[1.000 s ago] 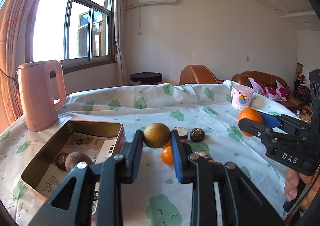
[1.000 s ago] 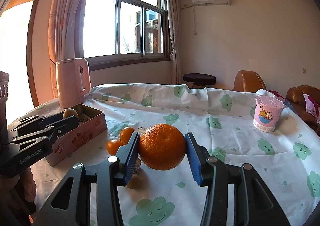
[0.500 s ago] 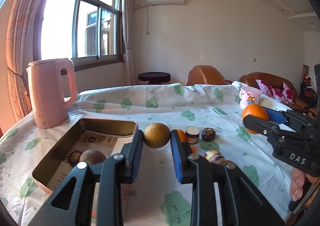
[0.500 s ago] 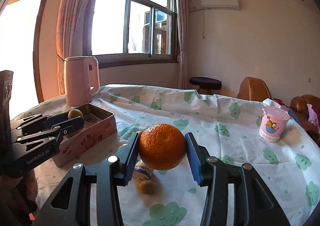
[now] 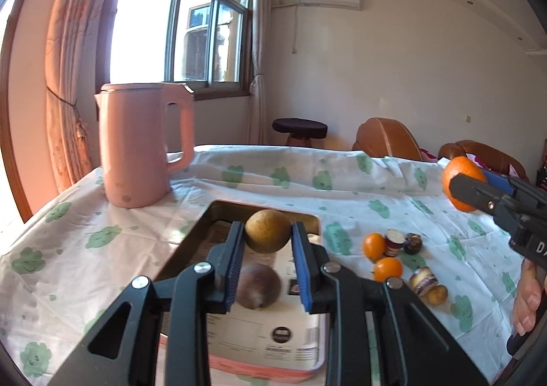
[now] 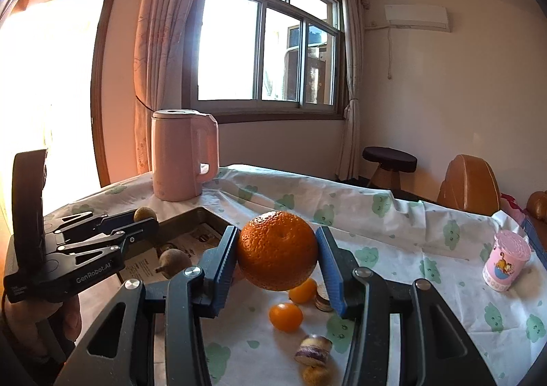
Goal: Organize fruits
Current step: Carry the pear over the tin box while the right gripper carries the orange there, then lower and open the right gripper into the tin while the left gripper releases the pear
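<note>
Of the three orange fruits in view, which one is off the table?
The big orange, clamped in the right tongs above the cloth. The two small oranges lie loose on the tablecloth below it.

pink kettle, pink cup, stool

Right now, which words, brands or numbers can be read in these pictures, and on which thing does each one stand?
"GenRobot.AI": side of the black left gripper, shut on a brownish-yellow round fruit.
"D": cut-off letter on the black right gripper holding the big orange.
Printed paper lining the metal tin: too blurred.
</note>
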`<move>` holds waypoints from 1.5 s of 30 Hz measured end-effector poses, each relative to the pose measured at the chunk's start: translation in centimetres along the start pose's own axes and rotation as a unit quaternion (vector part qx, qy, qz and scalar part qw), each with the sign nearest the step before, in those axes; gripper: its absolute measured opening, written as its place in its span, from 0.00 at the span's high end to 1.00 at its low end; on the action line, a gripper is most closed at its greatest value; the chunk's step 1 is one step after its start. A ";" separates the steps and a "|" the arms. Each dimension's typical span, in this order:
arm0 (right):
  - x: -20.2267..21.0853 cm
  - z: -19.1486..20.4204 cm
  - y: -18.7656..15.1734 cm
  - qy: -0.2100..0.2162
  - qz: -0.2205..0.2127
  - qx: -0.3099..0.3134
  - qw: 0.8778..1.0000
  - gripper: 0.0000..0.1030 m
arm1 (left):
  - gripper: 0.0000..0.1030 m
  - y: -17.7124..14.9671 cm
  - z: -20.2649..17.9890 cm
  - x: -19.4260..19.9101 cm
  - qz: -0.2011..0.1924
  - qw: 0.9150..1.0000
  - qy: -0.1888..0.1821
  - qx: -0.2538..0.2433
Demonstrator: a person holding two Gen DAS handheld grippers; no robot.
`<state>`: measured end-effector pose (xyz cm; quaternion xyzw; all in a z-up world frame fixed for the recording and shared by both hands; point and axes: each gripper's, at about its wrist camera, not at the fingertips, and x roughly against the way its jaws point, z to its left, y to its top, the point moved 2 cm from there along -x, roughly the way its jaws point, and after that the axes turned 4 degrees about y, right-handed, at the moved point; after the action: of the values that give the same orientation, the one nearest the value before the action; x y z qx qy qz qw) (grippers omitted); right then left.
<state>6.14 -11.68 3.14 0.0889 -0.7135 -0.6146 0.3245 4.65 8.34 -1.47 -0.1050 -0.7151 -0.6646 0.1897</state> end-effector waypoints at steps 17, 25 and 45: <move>-7.7 8.0 -0.2 0.076 0.053 0.025 0.995 0.53 | 0.72 -1.3 4.5 -2.8 0.059 0.998 0.030 0.000; -9.7 9.7 -2.2 0.081 0.080 0.032 0.993 0.53 | 0.72 -1.9 5.5 -3.1 0.073 0.997 0.037 0.004; -11.2 10.6 -4.1 0.065 0.107 0.047 0.991 0.53 | 0.71 -2.6 5.8 -4.1 0.095 0.995 0.039 0.008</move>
<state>7.64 1.93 -5.03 0.0670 -0.7247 -0.5351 0.4290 6.51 14.23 -5.78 -0.1450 -0.6991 -0.6417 0.2801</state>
